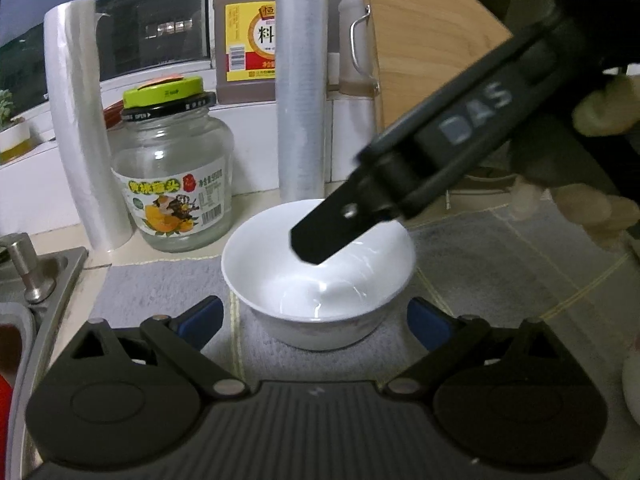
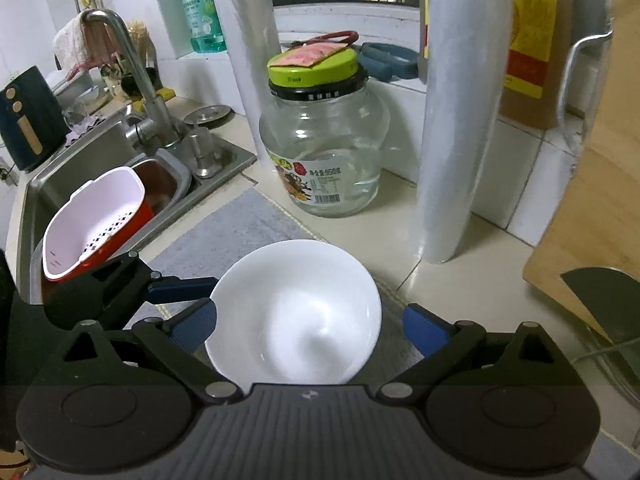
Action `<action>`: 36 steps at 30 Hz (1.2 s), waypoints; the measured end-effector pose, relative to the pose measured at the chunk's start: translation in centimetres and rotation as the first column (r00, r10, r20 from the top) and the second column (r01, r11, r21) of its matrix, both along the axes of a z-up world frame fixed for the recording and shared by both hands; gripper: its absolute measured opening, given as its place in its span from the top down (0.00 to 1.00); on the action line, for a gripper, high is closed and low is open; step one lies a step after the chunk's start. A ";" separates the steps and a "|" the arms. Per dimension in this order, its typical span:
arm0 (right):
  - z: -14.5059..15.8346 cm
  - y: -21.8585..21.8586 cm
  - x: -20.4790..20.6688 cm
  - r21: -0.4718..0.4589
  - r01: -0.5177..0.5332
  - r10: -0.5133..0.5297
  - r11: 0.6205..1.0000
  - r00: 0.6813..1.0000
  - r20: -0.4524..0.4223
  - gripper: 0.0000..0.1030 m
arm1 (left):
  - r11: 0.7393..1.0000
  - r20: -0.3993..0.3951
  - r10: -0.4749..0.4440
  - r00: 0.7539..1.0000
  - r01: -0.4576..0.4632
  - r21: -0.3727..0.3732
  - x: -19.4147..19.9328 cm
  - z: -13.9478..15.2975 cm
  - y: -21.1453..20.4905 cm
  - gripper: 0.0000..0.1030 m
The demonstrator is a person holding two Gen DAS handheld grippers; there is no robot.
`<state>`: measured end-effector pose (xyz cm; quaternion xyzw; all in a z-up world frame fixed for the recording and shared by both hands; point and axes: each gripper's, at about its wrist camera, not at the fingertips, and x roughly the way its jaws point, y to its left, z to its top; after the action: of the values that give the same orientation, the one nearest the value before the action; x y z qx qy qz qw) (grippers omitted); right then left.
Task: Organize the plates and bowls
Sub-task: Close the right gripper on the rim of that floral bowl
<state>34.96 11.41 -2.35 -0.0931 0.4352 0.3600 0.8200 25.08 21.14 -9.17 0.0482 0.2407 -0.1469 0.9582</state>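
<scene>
Bowl btwn right fingers, untouched

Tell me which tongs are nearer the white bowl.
Right. The right tongs straddle the white bowl, one finger dipping over its rim. The left tongs sit open just short of it.

L gripper: jaws spread wide, blue pads clear on both sides, nothing pinched; pointing forward and somewhat down. R gripper: jaws also wide, pads not pressing on anything, tilted steeply down. In L wrist view, R gripper reaches in from upper right, one black finger angled down-left. Gloved hand grips its body.
</scene>
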 end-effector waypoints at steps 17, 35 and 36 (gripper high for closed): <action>-1.5 0.6 1.7 -0.007 0.009 -0.009 1.000 0.999 -0.049 0.25 | 0.999 -0.008 -0.032 0.999 0.032 0.004 0.8 0.1 0.2 0.12; -1.2 0.2 1.3 0.008 0.026 -0.026 1.000 0.998 -0.055 0.26 | 0.999 -0.023 -0.042 0.999 0.043 0.032 0.4 0.9 0.1 0.13; -1.1 0.2 1.2 0.009 0.025 -0.024 1.000 0.998 -0.053 0.26 | 0.998 -0.023 -0.042 0.999 0.043 0.036 0.3 0.9 0.0 0.13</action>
<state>36.18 11.63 -3.46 -0.0744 0.4560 0.3544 0.8130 25.42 21.16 -8.29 0.0691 0.2531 -0.1635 0.9510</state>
